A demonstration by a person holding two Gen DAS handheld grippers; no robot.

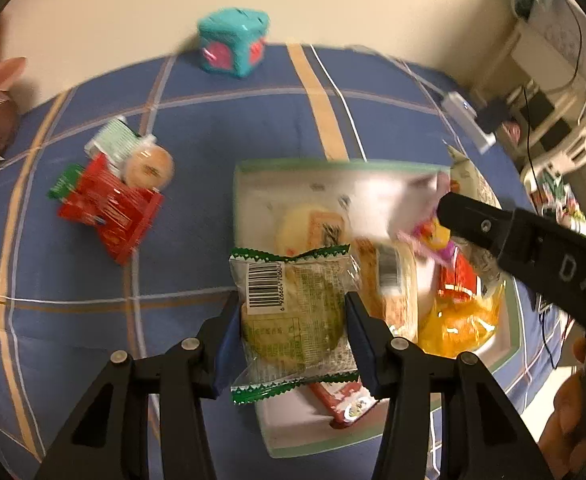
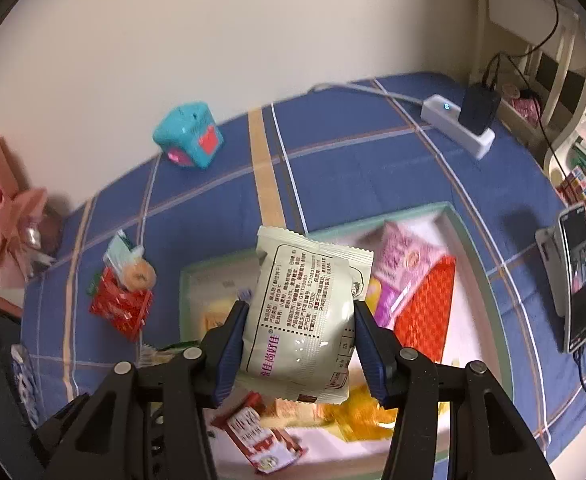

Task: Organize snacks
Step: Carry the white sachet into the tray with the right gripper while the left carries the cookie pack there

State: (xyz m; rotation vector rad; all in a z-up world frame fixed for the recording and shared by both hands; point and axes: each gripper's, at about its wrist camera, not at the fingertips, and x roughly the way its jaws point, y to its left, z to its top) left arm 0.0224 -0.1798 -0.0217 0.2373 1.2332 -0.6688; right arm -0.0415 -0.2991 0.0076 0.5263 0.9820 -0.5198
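My left gripper (image 1: pixel 293 336) is shut on a clear snack packet with green zigzag ends and a barcode (image 1: pixel 293 312), held over the near left part of the white tray with a green rim (image 1: pixel 249 184). My right gripper (image 2: pixel 301 344) is shut on a pale green snack bag with printed text (image 2: pixel 309 308), held above the same tray (image 2: pixel 459 224). The tray holds several snacks: a pink pack (image 2: pixel 405 264), a red pack (image 2: pixel 429 304), an orange wrapper (image 1: pixel 457 320). The right gripper's arm (image 1: pixel 533 248) shows at the right of the left wrist view.
A pile of loose snacks, red packs (image 1: pixel 109 208) and a round orange one (image 1: pixel 149 168), lies left of the tray on the blue plaid cloth (image 1: pixel 73 300). A teal cube (image 1: pixel 233 40) stands by the wall. A power strip (image 2: pixel 457 124) and a phone on a stand (image 2: pixel 577 276) are to the right.
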